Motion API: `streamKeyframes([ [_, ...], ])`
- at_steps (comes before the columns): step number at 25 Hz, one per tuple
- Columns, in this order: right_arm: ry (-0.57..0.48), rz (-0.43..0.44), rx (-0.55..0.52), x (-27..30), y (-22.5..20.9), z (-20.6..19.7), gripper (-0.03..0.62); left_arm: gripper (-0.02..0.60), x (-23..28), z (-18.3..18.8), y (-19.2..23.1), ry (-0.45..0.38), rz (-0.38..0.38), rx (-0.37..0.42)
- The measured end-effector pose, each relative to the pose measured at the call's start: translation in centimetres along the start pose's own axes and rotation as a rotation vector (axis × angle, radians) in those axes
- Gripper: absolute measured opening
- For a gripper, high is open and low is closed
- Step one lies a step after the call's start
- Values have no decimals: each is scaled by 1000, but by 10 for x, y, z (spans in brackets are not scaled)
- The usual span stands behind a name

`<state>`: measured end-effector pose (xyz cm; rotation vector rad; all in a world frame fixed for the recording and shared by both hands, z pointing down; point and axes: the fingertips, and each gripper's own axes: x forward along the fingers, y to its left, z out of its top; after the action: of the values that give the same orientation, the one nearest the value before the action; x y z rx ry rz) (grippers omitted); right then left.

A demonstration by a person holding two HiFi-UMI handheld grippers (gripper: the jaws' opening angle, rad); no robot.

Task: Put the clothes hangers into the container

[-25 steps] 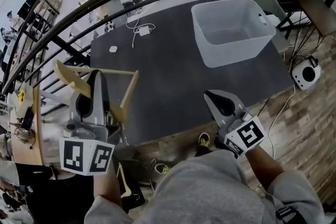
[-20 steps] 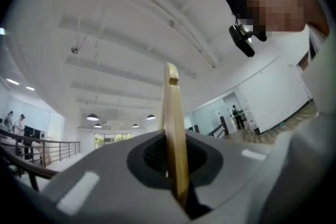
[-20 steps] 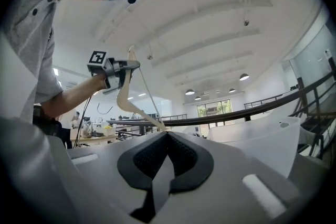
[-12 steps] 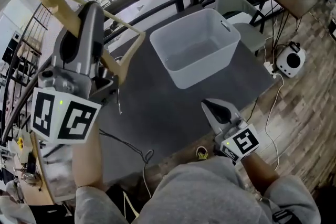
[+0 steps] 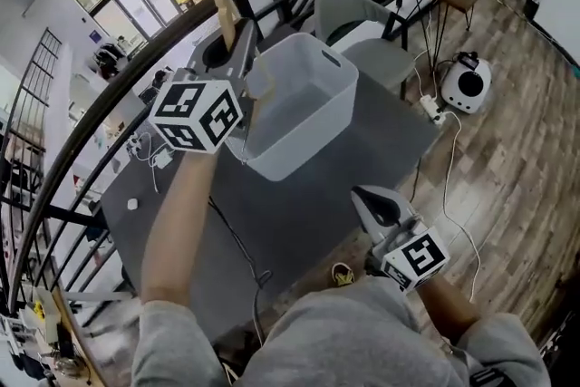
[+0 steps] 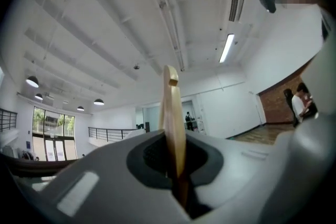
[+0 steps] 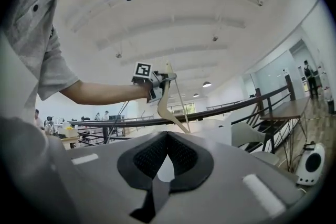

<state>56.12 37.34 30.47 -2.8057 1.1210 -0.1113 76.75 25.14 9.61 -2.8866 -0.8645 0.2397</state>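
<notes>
The wooden hanger (image 5: 221, 3) is up in the air, clamped in the left gripper (image 5: 237, 41). One arm of it sticks up past the jaw tips towards 12 o'clock. Another part hangs below the gripper across the left corner of the container (image 5: 313, 130), at about 10 o'clock from the tub's middle. In the left gripper view the hanger (image 6: 172, 128) stands edge-on between the dark pads, which press on it from both sides (the left gripper (image 6: 176, 162) looks out at ceiling and lamps, not at the tub). The right gripper view catches the same hanger (image 7: 163, 104) from a distance: a pale curved body with a thin bar, dangling from the left gripper (image 7: 167, 80) at the end of a bare outstretched arm (image 7: 100, 93). The container is a white open-topped tub with nothing visible inside, and it sits on a dark grey table (image 5: 299, 213). The right gripper (image 5: 370, 198) hangs at 5 o'clock from the tub, over the table's near edge. In its own view the right gripper (image 7: 167, 162) has its jaws drawn together with nothing between them. On the table, a black cable (image 5: 237, 245) trails at 7 o'clock from the tub and a white charger (image 5: 161, 157) lies at 9 o'clock. A black railing (image 5: 68, 172) curves behind the table, and a pale chair (image 5: 358, 9) stands at 1 o'clock. A white round device (image 5: 464, 84) sits on the wooden floor (image 5: 517, 177) at 3 o'clock.
</notes>
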Motion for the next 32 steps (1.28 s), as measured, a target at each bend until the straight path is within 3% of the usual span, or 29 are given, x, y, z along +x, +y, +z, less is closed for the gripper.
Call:
streamKeyframes([
  [5, 9, -79, 21, -20, -20, -6, -2, 6, 42, -64, 6, 69, -27, -83],
  [10, 23, -114, 31, -40, -28, -17, -2, 6, 41, -122, 2, 191, -51, -55],
  [17, 26, -111, 27, -45, -21, -16, -2, 16, 12, -177, 16, 405, -9, -40],
  [22, 24, -80, 17, -42, -10, -14, -2, 232, -11, -201, 1, 594, -93, 7],
  [29, 14, -38, 9, -41, 8, -16, -2, 334, -61, -238, -2, 878, -129, 84],
  [32, 23, -20, 3, -41, 16, -14, -2, 427, -88, -250, 12, 988, -91, 109],
])
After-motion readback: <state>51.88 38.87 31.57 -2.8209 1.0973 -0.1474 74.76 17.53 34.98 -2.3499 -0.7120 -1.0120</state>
